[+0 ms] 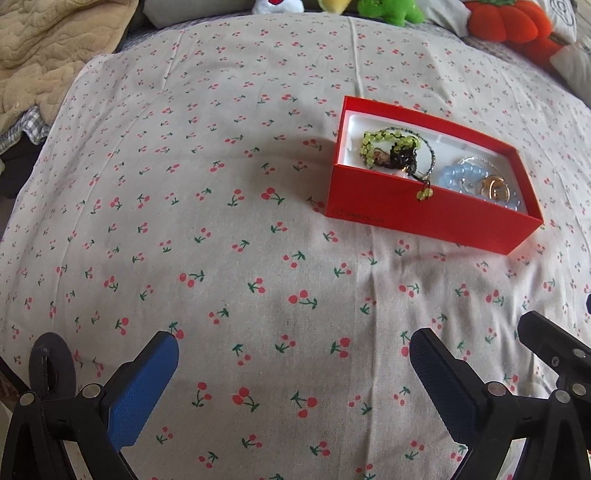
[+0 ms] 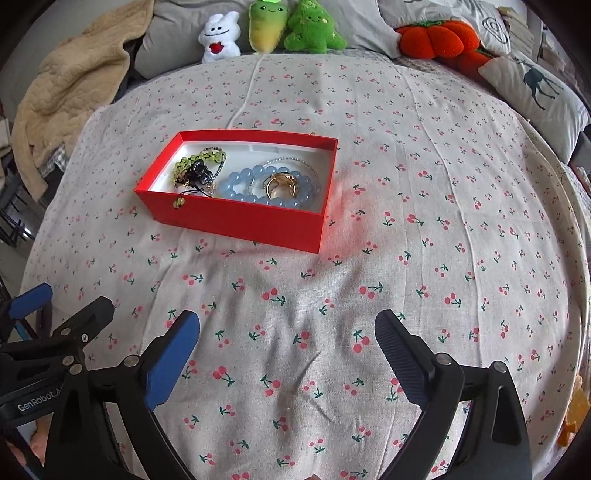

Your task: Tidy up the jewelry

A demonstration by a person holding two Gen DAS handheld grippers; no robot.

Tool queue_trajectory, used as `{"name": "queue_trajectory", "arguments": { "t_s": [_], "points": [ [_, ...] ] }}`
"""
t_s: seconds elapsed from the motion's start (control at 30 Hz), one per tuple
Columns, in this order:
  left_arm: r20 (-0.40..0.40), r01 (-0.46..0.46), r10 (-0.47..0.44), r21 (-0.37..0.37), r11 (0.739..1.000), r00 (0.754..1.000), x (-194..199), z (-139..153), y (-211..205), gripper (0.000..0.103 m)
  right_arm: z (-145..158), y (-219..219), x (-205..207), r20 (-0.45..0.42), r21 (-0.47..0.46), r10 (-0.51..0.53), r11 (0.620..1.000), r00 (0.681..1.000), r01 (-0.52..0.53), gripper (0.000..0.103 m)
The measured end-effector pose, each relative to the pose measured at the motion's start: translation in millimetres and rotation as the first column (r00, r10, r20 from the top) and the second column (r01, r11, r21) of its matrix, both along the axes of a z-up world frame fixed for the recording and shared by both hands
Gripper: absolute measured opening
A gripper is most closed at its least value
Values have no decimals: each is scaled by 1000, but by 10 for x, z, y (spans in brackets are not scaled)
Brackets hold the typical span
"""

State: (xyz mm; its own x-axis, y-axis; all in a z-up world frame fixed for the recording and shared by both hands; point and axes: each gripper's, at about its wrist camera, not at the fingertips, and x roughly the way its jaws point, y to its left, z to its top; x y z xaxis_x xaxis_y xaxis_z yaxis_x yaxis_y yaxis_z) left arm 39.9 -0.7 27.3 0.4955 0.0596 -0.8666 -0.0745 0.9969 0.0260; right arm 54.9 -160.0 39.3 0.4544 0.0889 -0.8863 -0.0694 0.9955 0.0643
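**Both claws empty, jewelry gathered in the red box: finish by tidying the trailing strand**

Nearest, the left claw stands wide over the cherry-print cotton bedspread, nothing between its blue pads. The right claw is likewise spread wide and empty, hovering above bare cloth.

Farther on, apart from both claws, the shallow red cardboard box with white lining rests on the bed. Inside lie a green and black beaded bracelet, a pale blue bead bracelet and a gold ring-like piece, overlapping one another.

No loose jewelry shows on the cloth, so the sorting looks nearly done. One green-beaded tassel end hangs over the near wall; lifting it inside would need a narrow, gentle pinch from above, with the other claw steadying the light box.

Beyond, plush toys line the bed's head.
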Motion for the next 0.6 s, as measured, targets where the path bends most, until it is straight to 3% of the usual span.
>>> {"name": "queue_trajectory", "arguments": {
  "t_s": [0.6],
  "points": [
    [-3,12,-12,35,999,1000,8,-15,-27,103,-74,-3,1,-19,-36,-31,999,999,31,98]
  ]
}}
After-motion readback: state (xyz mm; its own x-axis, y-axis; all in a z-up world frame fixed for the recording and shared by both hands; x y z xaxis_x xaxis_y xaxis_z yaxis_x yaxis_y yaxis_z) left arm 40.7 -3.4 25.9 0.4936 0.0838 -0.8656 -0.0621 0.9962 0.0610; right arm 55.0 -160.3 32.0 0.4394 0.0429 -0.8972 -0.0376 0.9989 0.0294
